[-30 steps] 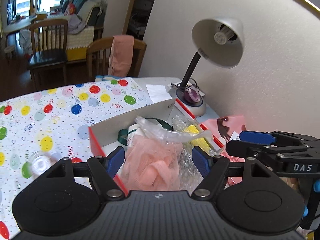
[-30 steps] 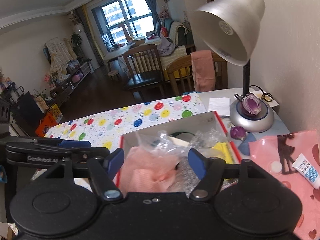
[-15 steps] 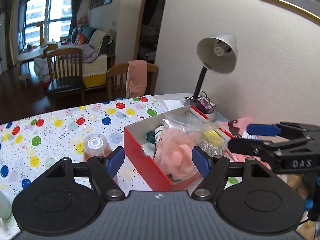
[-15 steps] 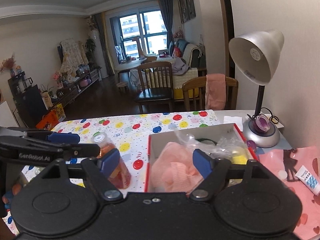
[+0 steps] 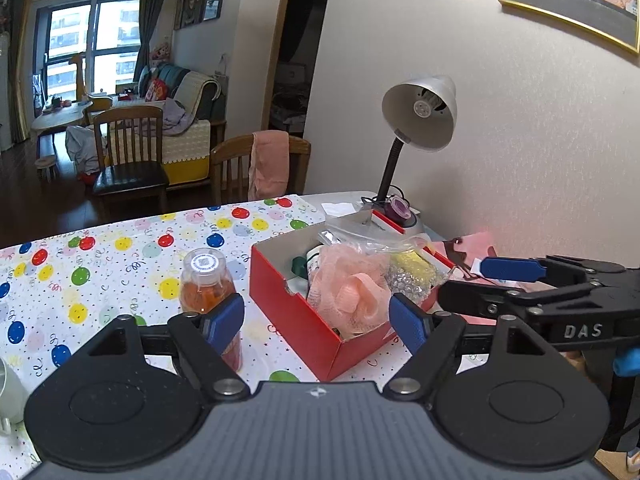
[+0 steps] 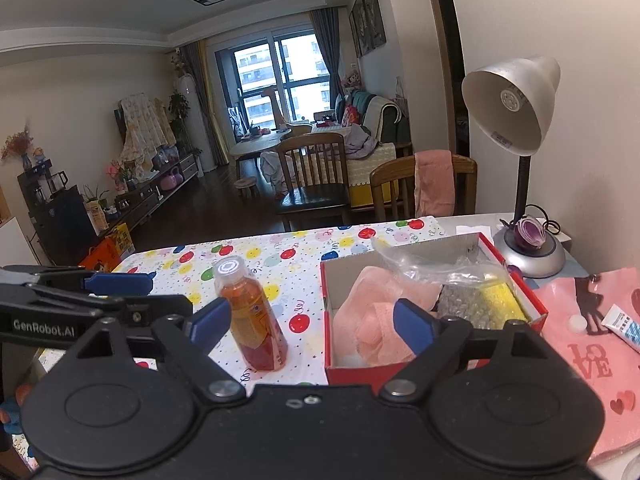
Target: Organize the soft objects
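Note:
A red box point(image 5: 292, 316) point(image 6: 352, 374) stands on the balloon-print cloth. In it lie a pink mesh sponge point(image 5: 352, 296) point(image 6: 360, 312), bubble wrap point(image 5: 408, 280) point(image 6: 460, 304), a yellow soft piece point(image 5: 412, 262) point(image 6: 500, 300) and a clear plastic bag point(image 5: 360, 232) point(image 6: 420, 256). My left gripper point(image 5: 316, 320) point(image 6: 132, 294) hangs a short way in front of the box, its jaws opening, nothing between the pads. My right gripper point(image 6: 312, 326) point(image 5: 492, 284) is level with it on the right, jaws also opening and empty.
An orange drink bottle point(image 5: 204, 284) point(image 6: 252, 312) stands just left of the box. A desk lamp point(image 5: 416, 112) point(image 6: 516, 100) rises behind the box by the wall. A pink "LOVE" bag point(image 6: 592, 340) with a tube point(image 6: 624, 322) lies to the right. Wooden chairs stand beyond the table.
Both grippers have pulled back from the box and their jaws stand wider. The pink sponge stays in the box. The orange bottle has come into view.

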`<state>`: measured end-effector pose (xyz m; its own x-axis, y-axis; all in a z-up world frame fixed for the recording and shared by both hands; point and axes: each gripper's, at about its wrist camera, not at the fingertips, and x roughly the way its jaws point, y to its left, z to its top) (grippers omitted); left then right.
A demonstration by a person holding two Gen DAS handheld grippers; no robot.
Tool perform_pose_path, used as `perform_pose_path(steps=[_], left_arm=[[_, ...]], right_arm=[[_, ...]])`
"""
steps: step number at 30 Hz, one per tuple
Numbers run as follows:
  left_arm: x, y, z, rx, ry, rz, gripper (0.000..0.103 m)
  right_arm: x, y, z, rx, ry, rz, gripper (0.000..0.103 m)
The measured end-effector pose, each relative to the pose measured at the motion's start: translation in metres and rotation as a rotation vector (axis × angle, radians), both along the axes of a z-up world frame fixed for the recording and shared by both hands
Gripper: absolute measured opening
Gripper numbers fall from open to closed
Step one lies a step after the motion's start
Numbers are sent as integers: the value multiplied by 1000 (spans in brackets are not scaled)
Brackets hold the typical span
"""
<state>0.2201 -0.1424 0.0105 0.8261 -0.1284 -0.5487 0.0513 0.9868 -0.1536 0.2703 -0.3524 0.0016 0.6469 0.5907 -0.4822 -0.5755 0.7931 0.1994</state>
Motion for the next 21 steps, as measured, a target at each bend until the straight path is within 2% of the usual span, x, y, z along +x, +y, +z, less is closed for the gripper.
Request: perform_pose_path(steps=[7, 12, 13, 15, 21], left_arm=[[-13, 7, -2, 7, -28, 28, 84], [-23, 12, -3, -3, -39, 35, 92], [-25, 15, -4, -14, -41, 38, 93], [-29, 20, -4, -42, -49, 39, 103], [-42, 30, -5, -52, -77, 59, 103]], right_arm=[[-14, 1, -1, 14, -15, 2, 97], [-22, 6, -2, 22, -25, -7, 103], [-24, 7, -2, 19, -33, -12, 103], [-27, 10, -3, 19, -42, -18, 103], [-35, 19, -5, 20, -44, -22, 103]])
